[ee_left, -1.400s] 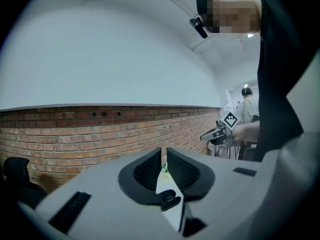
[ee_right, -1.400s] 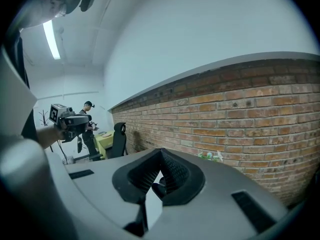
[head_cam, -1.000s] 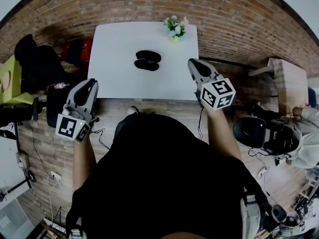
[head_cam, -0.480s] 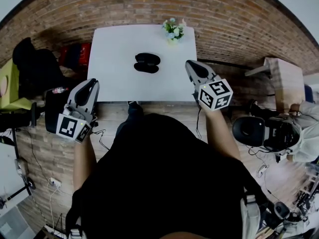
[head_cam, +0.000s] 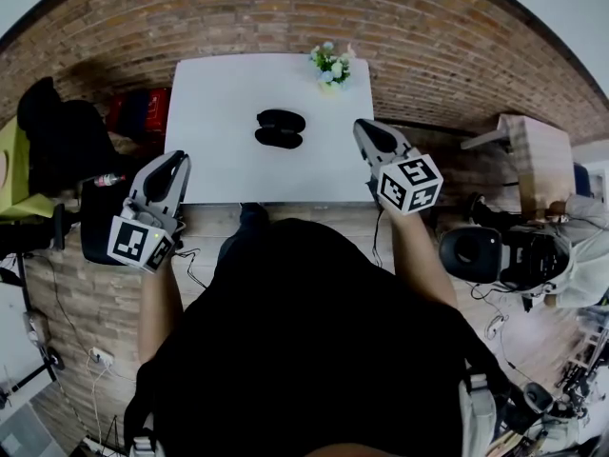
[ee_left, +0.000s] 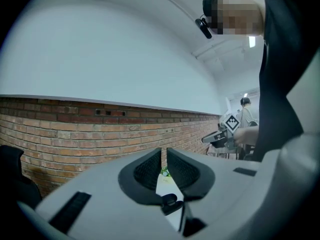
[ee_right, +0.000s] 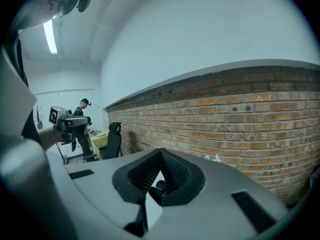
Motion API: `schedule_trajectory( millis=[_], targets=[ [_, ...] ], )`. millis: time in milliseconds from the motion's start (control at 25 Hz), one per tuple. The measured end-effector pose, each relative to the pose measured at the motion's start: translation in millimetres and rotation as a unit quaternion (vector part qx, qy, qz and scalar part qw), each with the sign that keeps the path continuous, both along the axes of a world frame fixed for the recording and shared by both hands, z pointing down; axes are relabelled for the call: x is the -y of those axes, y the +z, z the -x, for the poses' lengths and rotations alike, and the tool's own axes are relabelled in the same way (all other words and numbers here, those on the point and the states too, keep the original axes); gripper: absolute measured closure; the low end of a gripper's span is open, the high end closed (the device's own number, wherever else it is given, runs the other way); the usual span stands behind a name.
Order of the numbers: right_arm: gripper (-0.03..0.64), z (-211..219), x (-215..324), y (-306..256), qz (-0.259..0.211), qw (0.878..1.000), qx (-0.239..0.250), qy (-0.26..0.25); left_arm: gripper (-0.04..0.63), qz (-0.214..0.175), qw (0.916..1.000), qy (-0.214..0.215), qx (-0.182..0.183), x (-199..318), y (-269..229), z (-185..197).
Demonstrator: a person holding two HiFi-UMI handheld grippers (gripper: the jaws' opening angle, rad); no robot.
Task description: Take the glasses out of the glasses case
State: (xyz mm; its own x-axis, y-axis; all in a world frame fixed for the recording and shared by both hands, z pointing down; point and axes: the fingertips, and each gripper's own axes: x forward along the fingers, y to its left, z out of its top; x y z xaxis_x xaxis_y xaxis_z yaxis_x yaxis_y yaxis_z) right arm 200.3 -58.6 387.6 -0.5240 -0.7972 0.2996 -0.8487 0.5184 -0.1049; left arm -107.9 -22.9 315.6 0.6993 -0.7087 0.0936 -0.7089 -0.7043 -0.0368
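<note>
Your glasses case, black and two-lobed, lies near the middle of the white tabletop; whether it is open cannot be told from here. A small bunch of flowers stands beyond it at the far edge, to the right. Your left claw hangs off the near left corner, well apart from the case, its jaws drawn to a thin slit with nothing between them. Your right claw sits over the tabletop's right edge, its jaw tips touching and empty. Each claw carries a cube of black-and-white square markers. To your left stand a black chair and a yellow-green table, and to your right a wooden stand.
</note>
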Motion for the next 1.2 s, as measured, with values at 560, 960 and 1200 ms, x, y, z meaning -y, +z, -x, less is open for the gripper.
schedule_trajectory(
  millis=[560,960,1200],
  targets=[
    [0.601,1,41,13,0.012,1.000,-0.003,0.005,0.554,0.007,0.9999,0.008,0.009,45,6,0],
    [0.601,4,65,28,0.028,1.000,-0.004,0.009,0.554,0.016,0.9996,0.016,0.014,73,16,4],
    [0.601,7,78,39,0.038,0.999,-0.005,0.011,0.554,0.019,0.9996,0.018,0.014,90,18,8]
  ],
)
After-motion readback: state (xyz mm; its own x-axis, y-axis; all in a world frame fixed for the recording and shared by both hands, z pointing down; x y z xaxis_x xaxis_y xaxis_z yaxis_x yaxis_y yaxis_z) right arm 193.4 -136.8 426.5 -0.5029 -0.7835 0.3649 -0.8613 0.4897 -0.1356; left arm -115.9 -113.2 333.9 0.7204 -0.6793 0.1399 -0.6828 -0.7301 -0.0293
